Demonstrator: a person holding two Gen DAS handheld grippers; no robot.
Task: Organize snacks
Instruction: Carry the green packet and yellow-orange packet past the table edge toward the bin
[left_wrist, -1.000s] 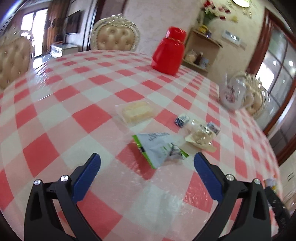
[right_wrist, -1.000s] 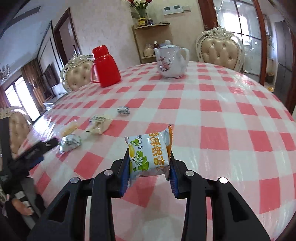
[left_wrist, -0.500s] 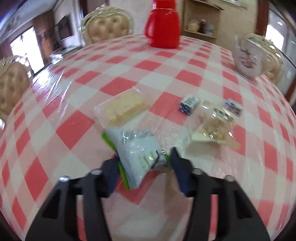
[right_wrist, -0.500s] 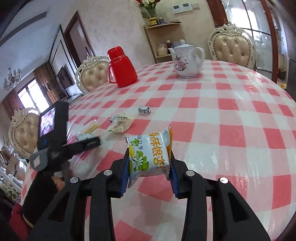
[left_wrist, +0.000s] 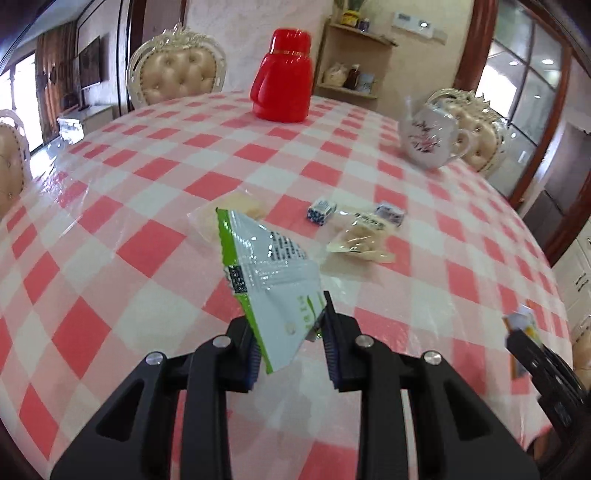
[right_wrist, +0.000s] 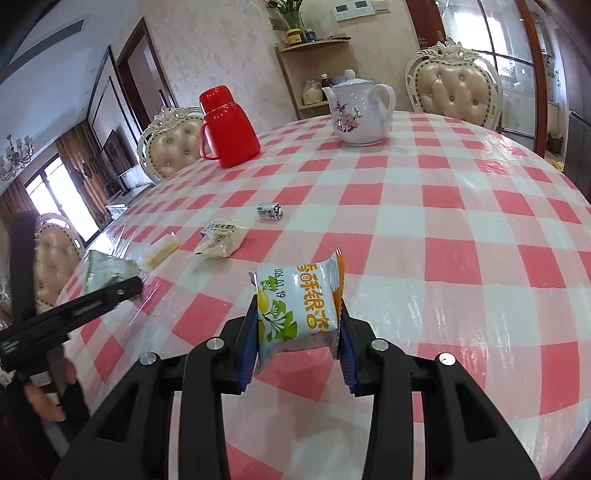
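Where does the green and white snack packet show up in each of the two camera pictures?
Left wrist view: the green and white snack packet stands at centre, pinched in the left gripper, lifted off the table.
Right wrist view: the same packet is at the far left edge, small, at the tip of the left gripper.
Shared landmark: the red jug at the far side of the checked table.

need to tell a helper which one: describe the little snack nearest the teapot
On the checked table, start at the white flowered teapot and come toward the camera. The first thing lying there is a small blue-and-white wrapped candy, darker and far smaller than the pale clear-wrapped pastries behind it.
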